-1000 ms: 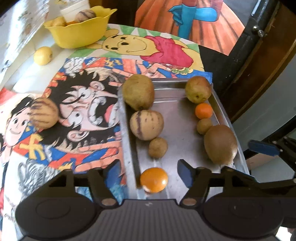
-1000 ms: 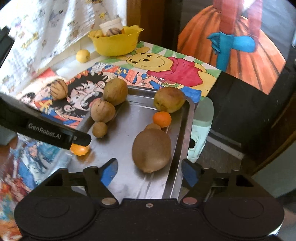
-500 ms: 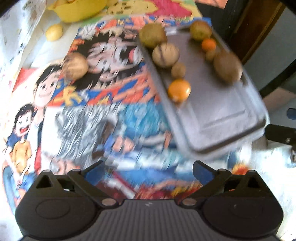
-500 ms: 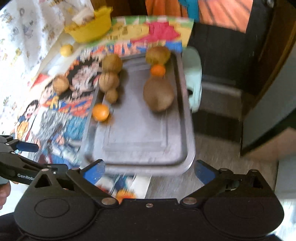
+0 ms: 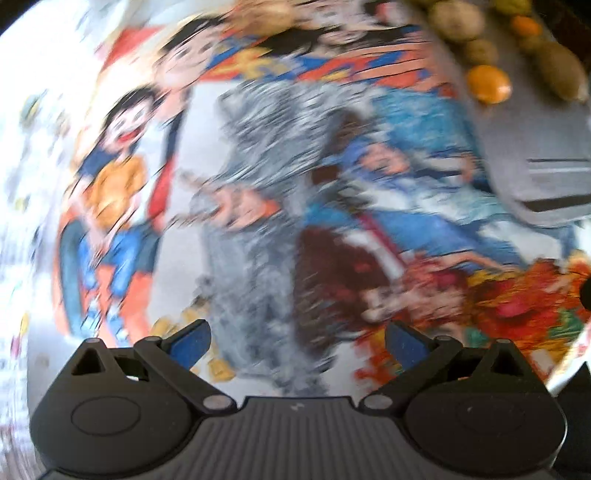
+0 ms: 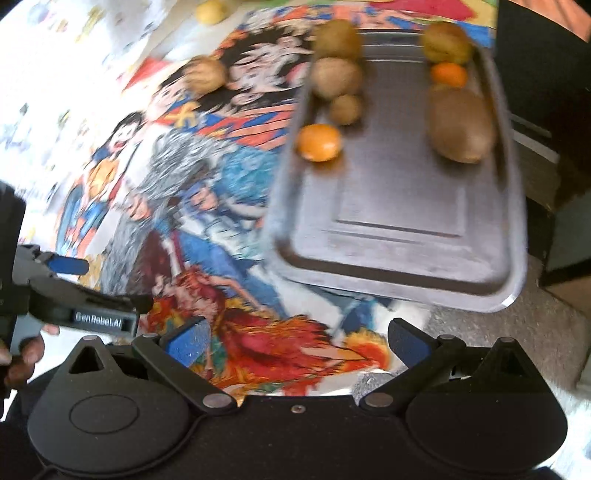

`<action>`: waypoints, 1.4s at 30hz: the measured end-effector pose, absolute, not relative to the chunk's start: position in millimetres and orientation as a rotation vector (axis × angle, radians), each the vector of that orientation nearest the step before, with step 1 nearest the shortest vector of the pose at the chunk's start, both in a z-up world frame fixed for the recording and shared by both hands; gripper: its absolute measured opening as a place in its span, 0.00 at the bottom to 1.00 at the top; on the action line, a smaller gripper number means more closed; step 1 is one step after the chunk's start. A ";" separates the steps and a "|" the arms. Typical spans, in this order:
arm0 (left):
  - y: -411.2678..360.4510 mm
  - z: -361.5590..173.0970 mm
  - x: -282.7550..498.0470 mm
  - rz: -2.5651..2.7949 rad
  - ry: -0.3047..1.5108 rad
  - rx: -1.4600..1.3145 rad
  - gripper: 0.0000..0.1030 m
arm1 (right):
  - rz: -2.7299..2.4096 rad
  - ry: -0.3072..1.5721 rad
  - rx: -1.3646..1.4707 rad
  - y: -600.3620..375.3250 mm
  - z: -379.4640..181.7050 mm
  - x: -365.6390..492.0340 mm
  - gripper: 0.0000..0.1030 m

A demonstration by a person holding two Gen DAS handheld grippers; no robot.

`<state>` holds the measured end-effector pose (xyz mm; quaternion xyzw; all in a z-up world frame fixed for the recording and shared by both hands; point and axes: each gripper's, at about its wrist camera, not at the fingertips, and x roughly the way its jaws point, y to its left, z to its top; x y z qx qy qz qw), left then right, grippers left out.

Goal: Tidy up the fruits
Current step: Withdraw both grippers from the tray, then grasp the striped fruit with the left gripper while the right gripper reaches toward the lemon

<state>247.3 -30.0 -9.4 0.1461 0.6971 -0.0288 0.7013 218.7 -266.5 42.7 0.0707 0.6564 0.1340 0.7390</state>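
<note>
Hovering above a table spread with a cartoon-print cloth (image 6: 207, 221), both grippers are empty, each with its blue-padded fingers spread wide apart. The right gripper (image 6: 295, 341) looks ahead onto a metal tray (image 6: 399, 229) lying ahead and slightly to its right. On the tray's far half sit a large kiwi (image 6: 461, 123), a small orange (image 6: 448, 74), a round orange fruit (image 6: 319, 142) against the left rim and several brown fruits. One brown striped fruit (image 6: 205, 75) lies loose on the cloth, far ahead and to the left, and a small yellow fruit (image 6: 209, 11) lies farther off. The left gripper (image 5: 297, 341) appears low at the right view's left edge; its own view is heavily blurred. Judging by the task, the loose striped fruit looks the likely next pick: approach from above, fingers straddling it. The tray's near half is bare, giving room to set fruit down. Its near corner overhangs the table edge, so a heavy push there could tip it.
</note>
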 end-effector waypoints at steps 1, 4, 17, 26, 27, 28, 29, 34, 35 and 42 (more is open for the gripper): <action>-23.0 -8.4 246.5 -0.038 1.559 0.312 0.99 | 0.310 1.441 0.151 -263.4 42.9 219.6 0.99; -5.3 -4.9 245.4 0.030 1.568 0.271 0.99 | 0.346 1.424 0.137 -255.8 46.0 223.5 0.99; 52.4 12.1 262.3 0.193 1.507 0.158 0.99 | 0.306 1.224 0.137 -242.6 61.3 251.4 0.99; 54.0 18.8 317.2 0.167 1.373 0.183 0.99 | 0.287 1.126 0.069 -223.3 65.3 264.3 0.99; 54.1 20.3 324.9 0.159 1.359 0.192 0.99 | 0.287 1.113 0.065 -219.8 65.3 266.7 0.99; 53.8 22.1 332.2 0.146 1.343 0.202 0.99 | 0.291 1.101 0.059 -216.5 65.2 269.3 0.99; 51.8 24.2 337.4 0.135 1.329 0.210 0.99 | 0.296 1.091 0.046 -212.2 64.1 273.5 0.99; 50.3 22.4 366.9 0.066 1.233 0.232 0.99 | 0.286 1.049 -0.044 -199.8 62.9 299.2 0.99; 48.6 21.4 370.7 0.050 1.211 0.232 0.99 | 0.273 1.035 -0.055 -201.6 64.5 305.9 0.99; 29.4 10.0 379.8 -0.091 1.065 0.271 0.99 | 0.257 1.009 -0.048 -221.5 67.8 370.9 0.99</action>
